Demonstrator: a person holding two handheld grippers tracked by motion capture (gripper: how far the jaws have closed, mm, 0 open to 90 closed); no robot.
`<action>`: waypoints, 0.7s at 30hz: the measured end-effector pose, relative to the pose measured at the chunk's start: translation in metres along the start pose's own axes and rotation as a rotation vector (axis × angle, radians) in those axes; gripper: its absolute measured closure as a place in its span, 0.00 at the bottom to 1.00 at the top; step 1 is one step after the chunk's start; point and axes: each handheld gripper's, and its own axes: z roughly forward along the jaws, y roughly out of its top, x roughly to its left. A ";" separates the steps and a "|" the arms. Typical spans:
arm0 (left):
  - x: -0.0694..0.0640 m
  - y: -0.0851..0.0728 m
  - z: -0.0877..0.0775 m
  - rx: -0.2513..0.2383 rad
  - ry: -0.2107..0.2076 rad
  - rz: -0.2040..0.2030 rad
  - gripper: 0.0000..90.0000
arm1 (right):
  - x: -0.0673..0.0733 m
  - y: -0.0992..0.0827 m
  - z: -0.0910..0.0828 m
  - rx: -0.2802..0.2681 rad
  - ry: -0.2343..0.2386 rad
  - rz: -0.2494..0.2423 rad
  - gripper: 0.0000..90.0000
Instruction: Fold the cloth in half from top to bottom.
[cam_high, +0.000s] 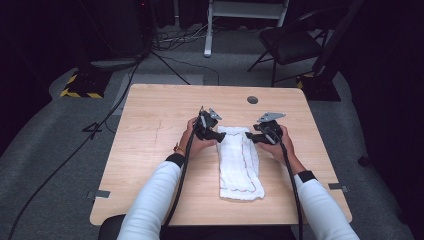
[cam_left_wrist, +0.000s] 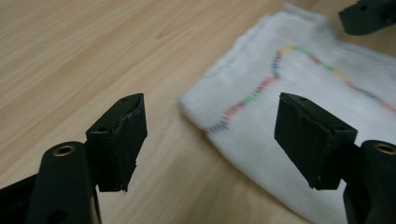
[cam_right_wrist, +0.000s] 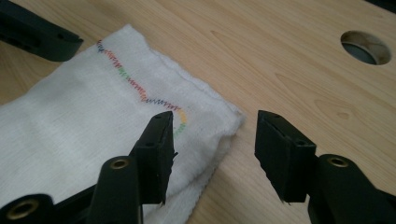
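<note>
Towel (cam_high: 240, 162) lies lengthwise, long axis running away from person.

A light wooden table (cam_high: 150, 150) stands on grey carpet (cam_high: 45, 150), with a round hole (cam_high: 252, 100) near its far edge. Beyond it the room falls off into darkness. A black folding chair (cam_high: 290, 45) sits at the far right, beside a white frame leg (cam_high: 208, 30). Black cables (cam_high: 100, 125) trail across the floor on the left, past a base edged in yellow-black tape (cam_high: 80, 87).
</note>
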 end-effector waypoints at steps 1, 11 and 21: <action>0.004 0.000 0.004 0.005 -0.005 -0.018 0.29 | -0.001 0.001 0.003 0.002 0.001 0.006 0.54; 0.011 -0.006 0.029 0.020 -0.053 -0.087 0.24 | -0.012 0.003 0.031 0.066 0.008 0.067 0.52; 0.011 0.001 0.028 0.037 -0.154 -0.038 0.65 | -0.014 0.003 0.033 0.069 0.129 0.097 0.86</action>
